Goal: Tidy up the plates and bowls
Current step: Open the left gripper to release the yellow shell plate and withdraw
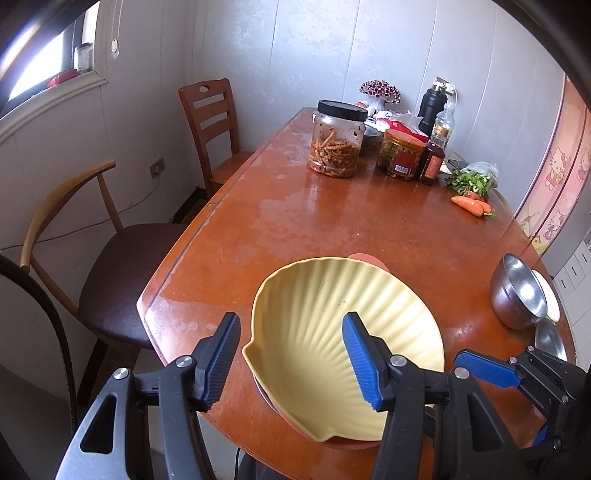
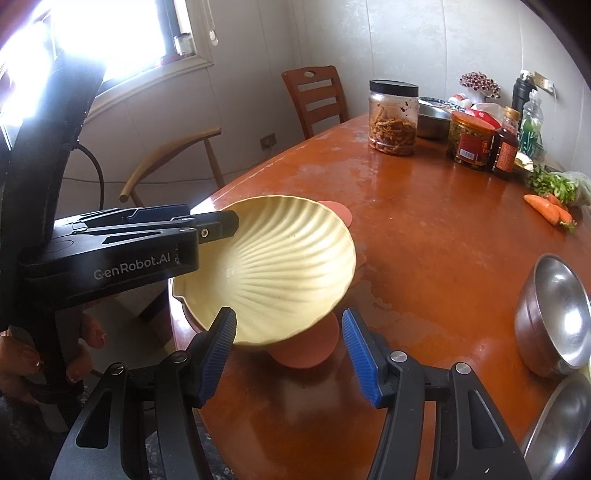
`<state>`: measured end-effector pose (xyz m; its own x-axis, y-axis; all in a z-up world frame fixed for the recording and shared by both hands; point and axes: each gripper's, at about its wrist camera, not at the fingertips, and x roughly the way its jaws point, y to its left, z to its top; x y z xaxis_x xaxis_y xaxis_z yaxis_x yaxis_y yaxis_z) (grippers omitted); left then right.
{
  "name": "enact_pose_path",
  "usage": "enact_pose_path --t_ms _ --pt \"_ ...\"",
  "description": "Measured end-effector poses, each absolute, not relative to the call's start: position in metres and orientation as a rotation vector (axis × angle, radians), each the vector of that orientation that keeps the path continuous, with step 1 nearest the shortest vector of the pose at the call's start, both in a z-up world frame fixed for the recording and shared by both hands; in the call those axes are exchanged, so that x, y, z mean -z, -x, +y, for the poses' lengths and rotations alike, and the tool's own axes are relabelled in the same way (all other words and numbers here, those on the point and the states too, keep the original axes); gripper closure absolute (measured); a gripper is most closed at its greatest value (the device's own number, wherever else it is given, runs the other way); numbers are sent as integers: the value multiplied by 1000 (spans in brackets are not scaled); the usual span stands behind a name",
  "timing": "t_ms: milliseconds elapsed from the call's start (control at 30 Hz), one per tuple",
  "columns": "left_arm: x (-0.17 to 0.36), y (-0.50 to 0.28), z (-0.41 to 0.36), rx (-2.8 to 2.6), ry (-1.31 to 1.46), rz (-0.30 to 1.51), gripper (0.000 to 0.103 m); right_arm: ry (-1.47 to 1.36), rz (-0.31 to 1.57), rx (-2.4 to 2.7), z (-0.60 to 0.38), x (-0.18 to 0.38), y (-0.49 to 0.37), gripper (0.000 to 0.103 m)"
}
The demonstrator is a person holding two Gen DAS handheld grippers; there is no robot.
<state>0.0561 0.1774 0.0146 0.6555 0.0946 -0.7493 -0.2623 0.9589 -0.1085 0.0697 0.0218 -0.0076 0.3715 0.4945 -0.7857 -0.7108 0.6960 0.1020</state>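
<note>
Currently the counter point(image 1: 332, 221) carries the yellow shell plate point(image 1: 332, 317) at 6 o'clock, tilted on pink plates point(image 2: 306, 350). Left tongs point(image 1: 291, 354) straddle its rim, spread; right tongs point(image 2: 288, 354) spread, empty. Withdraw without tipping it.

Mid-table point(image 1: 332, 206) is bare, pass there; jars point(image 1: 336, 144) crowd your far end, steel bowls point(image 1: 517, 291) block your right edge.

Daylight enters from the window point(image 2: 110, 33), overexposed in the right wrist view; glare streaks the table point(image 1: 332, 221). Fisheye curvature bends the edges; corners vignette black.
</note>
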Motion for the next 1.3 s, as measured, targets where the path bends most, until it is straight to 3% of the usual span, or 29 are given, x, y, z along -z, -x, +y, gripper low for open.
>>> enact_pose_path --t_ms 233,333,1300 --pt "-23 -53 171 -219 203 813 42 265 890 -779 16 3 -66 41" --pt "-26 -52 169 -220 199 807 41 257 885 -775 12 1 -66 30" --pt "-51 -33 118 -201 142 773 40 196 805 -743 -34 -27 -46 28"
